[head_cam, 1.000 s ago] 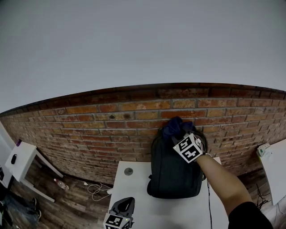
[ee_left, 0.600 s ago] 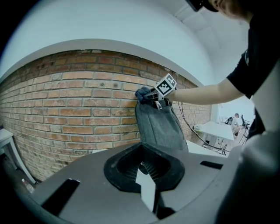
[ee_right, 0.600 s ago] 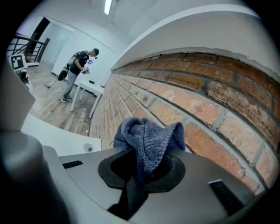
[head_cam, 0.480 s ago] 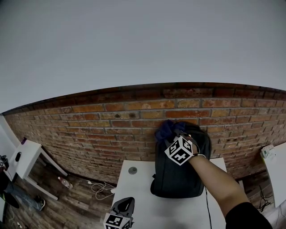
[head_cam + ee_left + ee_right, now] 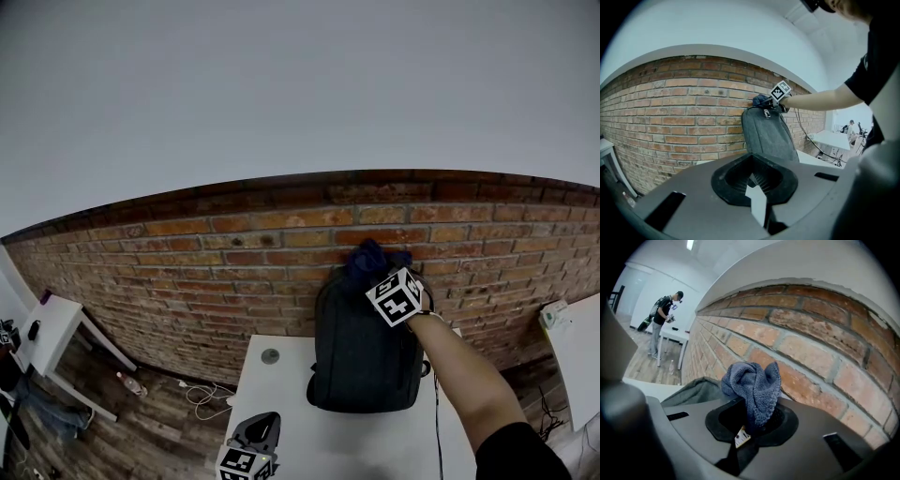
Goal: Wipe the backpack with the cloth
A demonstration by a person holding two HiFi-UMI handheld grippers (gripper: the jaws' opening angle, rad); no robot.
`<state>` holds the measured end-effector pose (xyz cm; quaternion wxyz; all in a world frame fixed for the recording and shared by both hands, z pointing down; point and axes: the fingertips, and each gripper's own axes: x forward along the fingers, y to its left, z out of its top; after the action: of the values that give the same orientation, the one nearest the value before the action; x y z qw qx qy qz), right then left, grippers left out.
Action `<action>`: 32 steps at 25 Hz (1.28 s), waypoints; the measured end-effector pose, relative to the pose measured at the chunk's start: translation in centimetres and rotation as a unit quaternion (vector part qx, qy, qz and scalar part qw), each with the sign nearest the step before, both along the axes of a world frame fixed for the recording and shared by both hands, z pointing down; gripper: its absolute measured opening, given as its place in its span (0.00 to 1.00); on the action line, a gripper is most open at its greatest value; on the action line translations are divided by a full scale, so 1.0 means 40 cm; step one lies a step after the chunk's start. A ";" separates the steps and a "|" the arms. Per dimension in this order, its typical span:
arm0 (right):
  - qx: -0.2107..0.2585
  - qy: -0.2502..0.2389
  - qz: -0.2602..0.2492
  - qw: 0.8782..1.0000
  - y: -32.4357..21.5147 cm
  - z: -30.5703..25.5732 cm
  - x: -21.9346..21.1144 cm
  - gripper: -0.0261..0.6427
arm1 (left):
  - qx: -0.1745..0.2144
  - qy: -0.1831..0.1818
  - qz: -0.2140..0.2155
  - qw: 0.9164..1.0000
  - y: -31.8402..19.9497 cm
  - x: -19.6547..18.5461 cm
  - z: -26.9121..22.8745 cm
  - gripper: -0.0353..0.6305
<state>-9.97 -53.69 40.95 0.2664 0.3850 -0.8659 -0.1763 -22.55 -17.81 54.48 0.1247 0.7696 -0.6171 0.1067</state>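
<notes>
The right gripper (image 5: 382, 273) pinched a blue-grey cloth (image 5: 754, 383) at the top of the dark backpack (image 5: 361, 361), which stood upright on a white table (image 5: 272, 398) against a brick wall (image 5: 187, 267), while the left gripper (image 5: 754, 182) hung apart, its jaws pressed together on nothing.

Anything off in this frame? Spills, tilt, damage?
Nothing stands out. The backpack stands upright on the white table against the brick wall, and the right gripper holds the blue cloth at its top.
</notes>
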 end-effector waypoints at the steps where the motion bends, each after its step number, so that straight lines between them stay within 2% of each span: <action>1: -0.002 -0.002 0.009 1.000 -0.007 -0.001 0.028 0.12 | -0.001 0.000 0.002 1.000 -0.002 0.007 0.001 0.03; 13: -0.019 -0.005 0.102 0.995 -0.052 0.041 0.329 0.12 | 0.008 -0.008 0.042 0.999 -0.053 0.086 -0.018 0.03; 19: -0.038 0.034 0.132 0.990 -0.054 0.114 0.433 0.12 | 0.008 -0.009 0.053 0.999 -0.055 0.103 -0.019 0.03; 25: -0.028 0.039 0.114 0.992 -0.046 0.112 0.426 0.12 | 0.009 -0.008 0.052 0.999 -0.052 0.093 -0.021 0.03; 28: -0.018 0.020 0.099 0.995 -0.038 0.073 0.382 0.12 | 0.010 -0.009 0.053 0.999 -0.052 0.090 -0.020 0.03; 32: 0.019 0.049 0.062 0.997 -0.030 0.026 0.299 0.12 | 0.016 -0.012 0.052 0.998 -0.050 0.084 -0.027 0.03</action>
<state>1.99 -54.87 42.00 0.3118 0.4336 -0.8228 -0.1943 -19.20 -19.81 53.41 0.0992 0.8011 -0.5795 0.1123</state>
